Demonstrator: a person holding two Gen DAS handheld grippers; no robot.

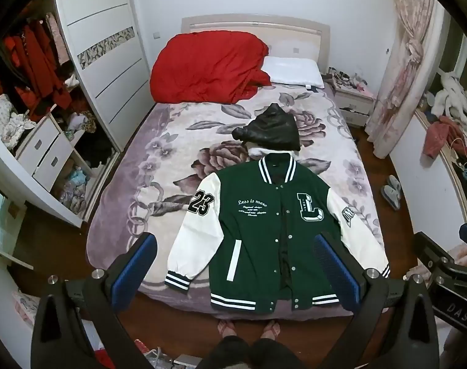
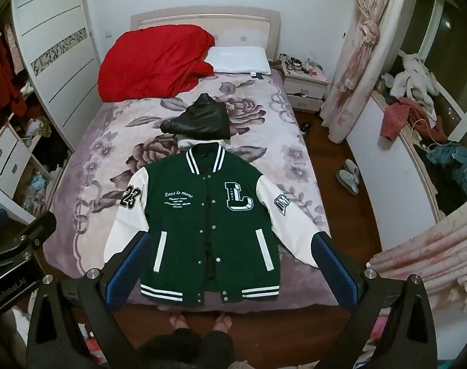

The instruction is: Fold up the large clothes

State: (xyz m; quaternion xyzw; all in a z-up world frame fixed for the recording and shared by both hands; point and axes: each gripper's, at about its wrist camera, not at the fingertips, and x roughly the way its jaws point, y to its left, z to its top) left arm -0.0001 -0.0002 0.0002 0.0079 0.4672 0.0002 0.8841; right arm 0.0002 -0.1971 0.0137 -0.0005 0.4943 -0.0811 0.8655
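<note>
A green varsity jacket (image 1: 264, 233) (image 2: 208, 224) with white sleeves lies flat and face up at the foot of the bed (image 1: 159, 166) (image 2: 104, 129), snapped shut, collar away from me. Its hem with the white stripes hangs near the bed's front edge. My left gripper (image 1: 236, 243) hovers well above it, wide open with nothing between its blue pads (image 1: 135, 270). High over the jacket too, my right gripper (image 2: 230, 243) stands wide open and empty. Each gripper's black body shows at the side of the other's view.
A dark folded garment (image 1: 270, 129) (image 2: 199, 121) lies on a white one just past the collar. A red quilt (image 1: 208, 64) and white pillow (image 1: 294, 70) sit at the headboard. A person's feet (image 1: 248, 329) stand at the bed's foot. Wardrobe (image 1: 104, 61) left, slippers (image 2: 348, 176) on the floor right.
</note>
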